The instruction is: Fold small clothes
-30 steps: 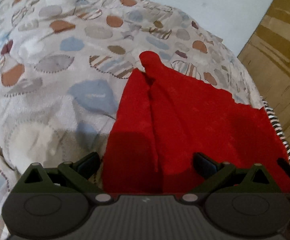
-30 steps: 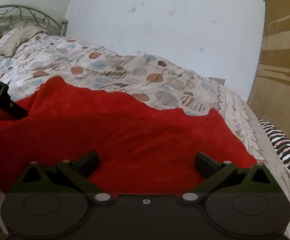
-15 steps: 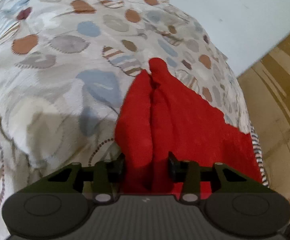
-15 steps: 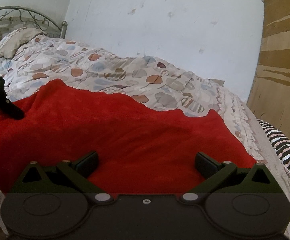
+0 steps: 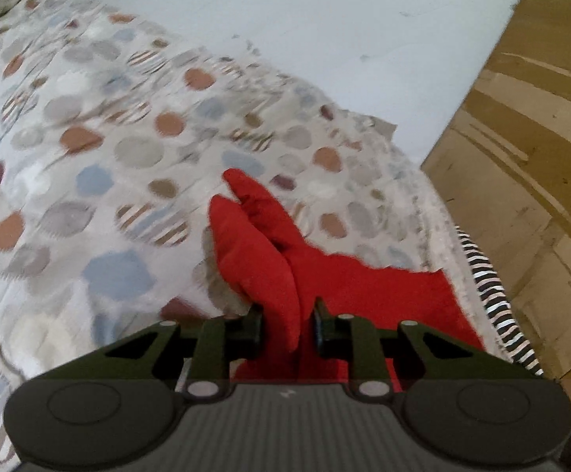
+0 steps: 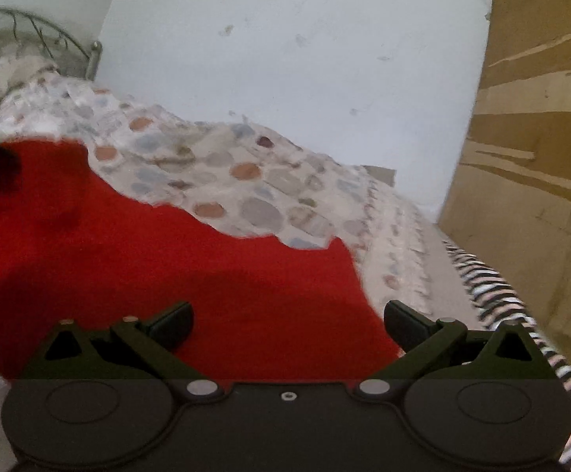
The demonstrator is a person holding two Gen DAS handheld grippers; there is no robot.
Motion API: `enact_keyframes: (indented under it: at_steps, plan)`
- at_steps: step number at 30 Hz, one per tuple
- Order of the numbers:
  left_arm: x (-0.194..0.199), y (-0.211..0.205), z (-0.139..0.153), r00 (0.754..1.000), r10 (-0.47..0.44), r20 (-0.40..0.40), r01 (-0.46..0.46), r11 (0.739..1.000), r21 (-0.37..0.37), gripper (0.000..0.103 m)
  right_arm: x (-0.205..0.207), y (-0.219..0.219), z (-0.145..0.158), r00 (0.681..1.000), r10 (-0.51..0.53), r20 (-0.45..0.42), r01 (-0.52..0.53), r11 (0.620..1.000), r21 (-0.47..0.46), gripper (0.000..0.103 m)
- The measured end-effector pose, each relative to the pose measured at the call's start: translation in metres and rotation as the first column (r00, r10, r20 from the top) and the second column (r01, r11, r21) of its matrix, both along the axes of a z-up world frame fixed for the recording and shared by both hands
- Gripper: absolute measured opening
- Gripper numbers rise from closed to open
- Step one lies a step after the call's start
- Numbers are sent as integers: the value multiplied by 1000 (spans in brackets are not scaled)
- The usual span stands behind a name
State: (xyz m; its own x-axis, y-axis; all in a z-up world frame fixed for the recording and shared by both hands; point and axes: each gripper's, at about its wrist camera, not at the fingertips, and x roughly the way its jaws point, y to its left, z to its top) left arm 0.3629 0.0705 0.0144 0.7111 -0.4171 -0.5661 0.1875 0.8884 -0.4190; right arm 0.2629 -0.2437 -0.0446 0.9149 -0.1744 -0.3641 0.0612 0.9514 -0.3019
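Left wrist view: left tongs (image 5: 287,324) just closing, now pinching bunched edge of red cloth (image 5: 325,283), gathered fold rising between pads. Beyond, rest of cloth trailing over patterned bedspread (image 5: 128,149); wall (image 5: 325,31) behind. Right wrist view: right tongs (image 6: 288,324) spread wide, gripping nothing, hovering over same red cloth (image 6: 167,267), spread mostly flat on bed. Striped fabric (image 6: 482,275) at bed's right edge. Likely first fold only starting: one edge caught, no fold laid yet; folding and smoothing all left.

left gripper (image 5: 287,324) jaws just closed on red cloth (image 5: 269,251), corner lifted
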Motion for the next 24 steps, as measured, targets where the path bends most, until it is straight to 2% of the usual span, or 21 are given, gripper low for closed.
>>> enact_keyframes:
  at_steps: [5,8,11,15,18,19,20,21,22,23,24]
  plan:
    - [11,-61,43,992,-108,59,102,990,95,24,-19,-22,0,999,-24,30,24,999,25,103]
    - [19,-114,55,972,-231,47,221,962,159,24,-28,-32,1,998,-37,44,37,999,9,103]
    - [27,-165,45,944,-330,-8,326,929,177,24,-32,-40,-2,997,-75,36,75,997,-17,103]
    - [28,-214,8,901,-420,-104,433,876,213,24,-37,-52,-6,996,-86,19,86,996,16,102]
    - [16,-227,0,893,-444,-79,447,847,289,27,-37,-54,-10,997,-80,16,79,997,24,103]
    - [10,-226,2,894,-445,-58,440,846,302,36,-37,-55,-11,997,-81,15,81,996,28,102]
    - [6,-224,7,896,-441,-43,433,850,302,52,-37,-55,-13,996,-82,15,82,996,33,102]
    - [4,-220,11,900,-436,-28,424,858,289,62,-36,-56,-14,996,-84,16,83,996,40,102]
    - [3,-217,17,902,-432,-7,418,867,271,79,-36,-56,-16,996,-86,15,85,995,47,102]
    - [2,-214,23,904,-426,24,407,877,256,92,-34,-56,-17,996,-88,15,87,995,54,102]
    - [-1,-210,30,907,-418,59,392,886,249,96,-34,-56,-17,996,-89,15,88,994,59,102]
